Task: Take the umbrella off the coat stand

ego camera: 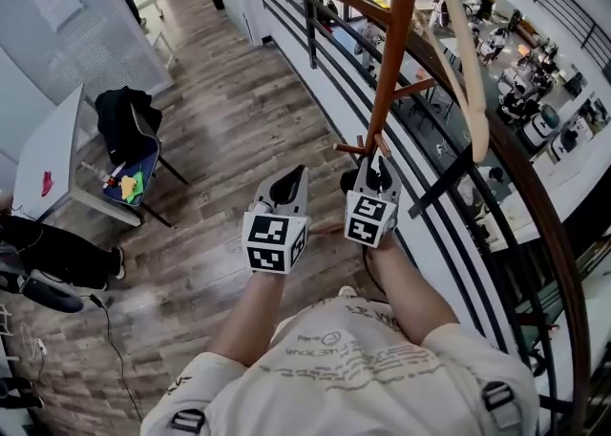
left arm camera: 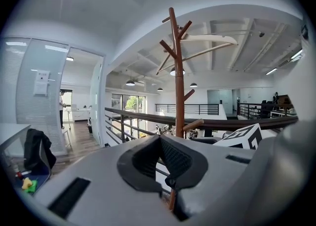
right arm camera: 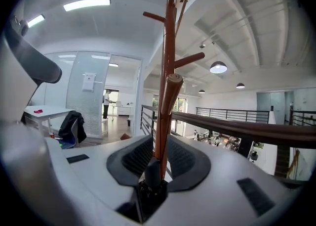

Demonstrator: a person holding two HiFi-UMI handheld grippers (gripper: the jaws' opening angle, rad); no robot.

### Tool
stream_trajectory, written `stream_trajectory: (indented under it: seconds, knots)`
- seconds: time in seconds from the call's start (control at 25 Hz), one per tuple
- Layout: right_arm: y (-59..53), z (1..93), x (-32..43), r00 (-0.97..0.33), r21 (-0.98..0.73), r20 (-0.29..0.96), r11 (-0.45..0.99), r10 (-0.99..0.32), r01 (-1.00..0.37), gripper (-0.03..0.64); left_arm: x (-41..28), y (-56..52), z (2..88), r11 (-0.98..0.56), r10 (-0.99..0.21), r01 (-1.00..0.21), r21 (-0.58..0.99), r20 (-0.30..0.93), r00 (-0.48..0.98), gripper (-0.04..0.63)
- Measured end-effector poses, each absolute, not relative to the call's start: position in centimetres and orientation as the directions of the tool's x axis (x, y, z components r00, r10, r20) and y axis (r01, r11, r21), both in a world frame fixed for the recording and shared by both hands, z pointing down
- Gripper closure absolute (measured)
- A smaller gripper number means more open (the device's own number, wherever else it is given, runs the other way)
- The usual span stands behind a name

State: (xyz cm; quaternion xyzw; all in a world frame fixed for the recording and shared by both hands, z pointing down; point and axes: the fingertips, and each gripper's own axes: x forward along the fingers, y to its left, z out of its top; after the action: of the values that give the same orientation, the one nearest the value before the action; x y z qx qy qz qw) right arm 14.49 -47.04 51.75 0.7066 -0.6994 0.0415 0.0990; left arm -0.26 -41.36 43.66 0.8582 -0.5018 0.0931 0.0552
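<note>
A brown wooden coat stand (ego camera: pixel 393 52) rises beside the railing, just ahead of me. A long beige umbrella (ego camera: pixel 468 62) hangs slanted from its upper pegs, well above both grippers. In the left gripper view the umbrella (left arm camera: pixel 207 39) lies across the stand's top (left arm camera: pixel 178 71). My right gripper (ego camera: pixel 379 169) sits at the low pegs. In its own view a peg (right arm camera: pixel 170 101) runs up between the jaws of that gripper (right arm camera: pixel 160 138), which close on it. My left gripper (ego camera: pixel 298 176) hangs to the left of the stand, shut with nothing in it (left arm camera: pixel 160 141).
A dark-barred railing with a brown handrail (ego camera: pixel 535 196) curves along the right, and a lower floor lies beyond it. At left stand a white table (ego camera: pixel 48 157) and a chair with a black jacket (ego camera: pixel 129 124). Wooden floor (ego camera: pixel 229 129) stretches ahead.
</note>
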Motion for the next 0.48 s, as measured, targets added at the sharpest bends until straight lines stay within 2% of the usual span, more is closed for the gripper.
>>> stream_trajectory:
  seconds: [0.48]
  knots:
    - [-50.3, 53.6, 14.3, 0.085, 0.084, 0.268, -0.065, -0.96, -0.994, 0.546, -3.1, -43.0, 43.7, -0.451, -0.87, -0.892, -0.003, 0.223, 0.439, 0.603]
